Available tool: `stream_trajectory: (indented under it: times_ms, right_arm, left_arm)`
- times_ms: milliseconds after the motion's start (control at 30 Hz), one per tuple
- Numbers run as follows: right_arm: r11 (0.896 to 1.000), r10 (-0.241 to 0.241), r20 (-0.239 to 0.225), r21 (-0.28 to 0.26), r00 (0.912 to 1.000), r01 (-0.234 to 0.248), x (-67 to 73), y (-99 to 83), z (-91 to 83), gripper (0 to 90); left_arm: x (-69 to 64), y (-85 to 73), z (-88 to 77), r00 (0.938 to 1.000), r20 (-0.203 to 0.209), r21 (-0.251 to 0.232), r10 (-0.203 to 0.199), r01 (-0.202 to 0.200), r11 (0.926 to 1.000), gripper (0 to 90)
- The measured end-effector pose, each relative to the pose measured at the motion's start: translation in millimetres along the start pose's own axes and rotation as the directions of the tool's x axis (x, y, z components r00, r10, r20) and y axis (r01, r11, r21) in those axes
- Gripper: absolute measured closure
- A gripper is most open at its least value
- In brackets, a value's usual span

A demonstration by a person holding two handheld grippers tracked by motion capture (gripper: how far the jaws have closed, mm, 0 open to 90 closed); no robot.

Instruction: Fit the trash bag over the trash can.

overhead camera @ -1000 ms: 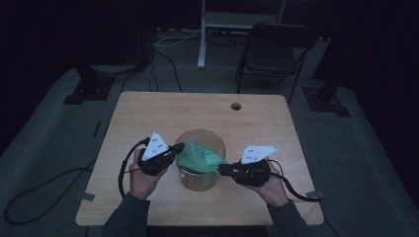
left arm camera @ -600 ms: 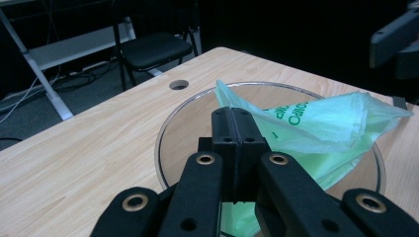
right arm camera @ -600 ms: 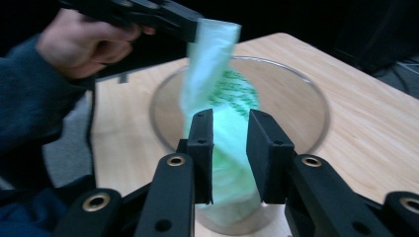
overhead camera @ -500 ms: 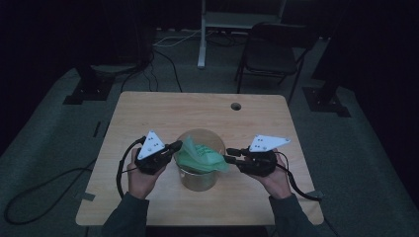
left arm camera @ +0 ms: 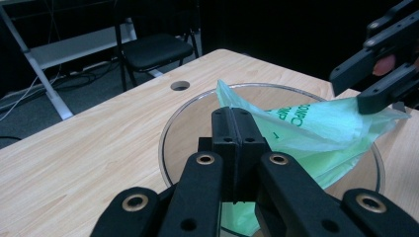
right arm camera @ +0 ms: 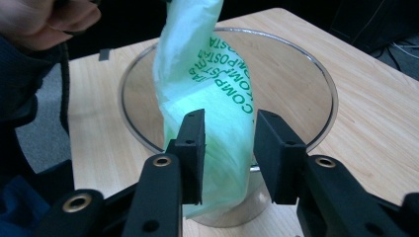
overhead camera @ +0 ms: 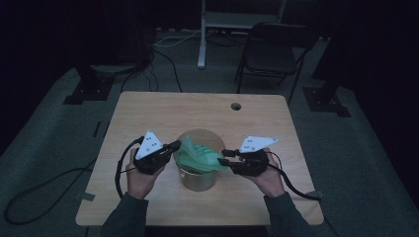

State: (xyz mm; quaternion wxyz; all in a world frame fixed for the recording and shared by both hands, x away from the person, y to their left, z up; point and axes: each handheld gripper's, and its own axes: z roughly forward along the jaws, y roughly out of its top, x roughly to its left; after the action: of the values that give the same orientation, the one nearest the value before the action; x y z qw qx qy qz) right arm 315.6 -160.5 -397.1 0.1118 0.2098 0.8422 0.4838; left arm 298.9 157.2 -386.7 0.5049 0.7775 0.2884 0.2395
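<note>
Green compostable bag (overhead camera: 197, 154) over metal bin (overhead camera: 197, 177), left gripper (overhead camera: 174, 146) clamped on 1 edge, right gripper (overhead camera: 223, 157) jaws just opening, bag loose between them, wooden table (overhead camera: 148, 113)

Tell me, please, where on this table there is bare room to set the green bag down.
The far half of the table, between the metal bin and the cable hole, is bare wood, as are the left and right edges. The near middle is crowded: both hand-held grippers hold the green bag stretched across the bin.
</note>
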Motion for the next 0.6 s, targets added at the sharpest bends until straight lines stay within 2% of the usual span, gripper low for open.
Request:
stream_trajectory:
  times_ms: [67,167,233,267,300,600]
  right_arm:
    - [1.000,-0.001,0.004,0.012,1.0000,0.001,-1.1,-0.4,3.5,64.7]
    - [1.000,0.005,0.007,0.014,1.0000,-0.005,-3.8,0.1,5.4,79.1]
    - [1.000,0.015,0.012,0.007,0.9998,-0.015,-6.3,0.9,5.0,84.5]
    - [1.000,0.015,0.012,0.007,0.9998,-0.015,-6.3,0.9,5.0,84.5]
    - [0.999,0.036,0.010,-0.012,0.9993,-0.036,-8.8,2.1,3.4,88.4]
    - [0.992,0.096,0.037,-0.086,0.9947,-0.093,-19.6,8.4,-9.2,89.7]
  left_arm:
    - [-0.1,0.3,-0.1,1.0000,0.002,-0.002,-0.003,0.003,1.0000,90.0]
    - [0.0,0.3,0.3,1.0000,0.002,0.002,0.001,-0.001,1.0000,90.0]
    - [-0.2,0.1,0.2,1.0000,0.002,0.002,0.003,-0.003,1.0000,90.0]
    - [-0.2,0.1,0.2,1.0000,0.002,0.002,0.003,-0.003,1.0000,90.0]
    - [-0.1,-0.2,-0.3,1.0000,0.001,0.002,0.002,-0.002,1.0000,90.0]
    - [1.8,-1.2,-3.2,1.0000,-0.004,0.004,0.004,-0.004,1.0000,90.0]
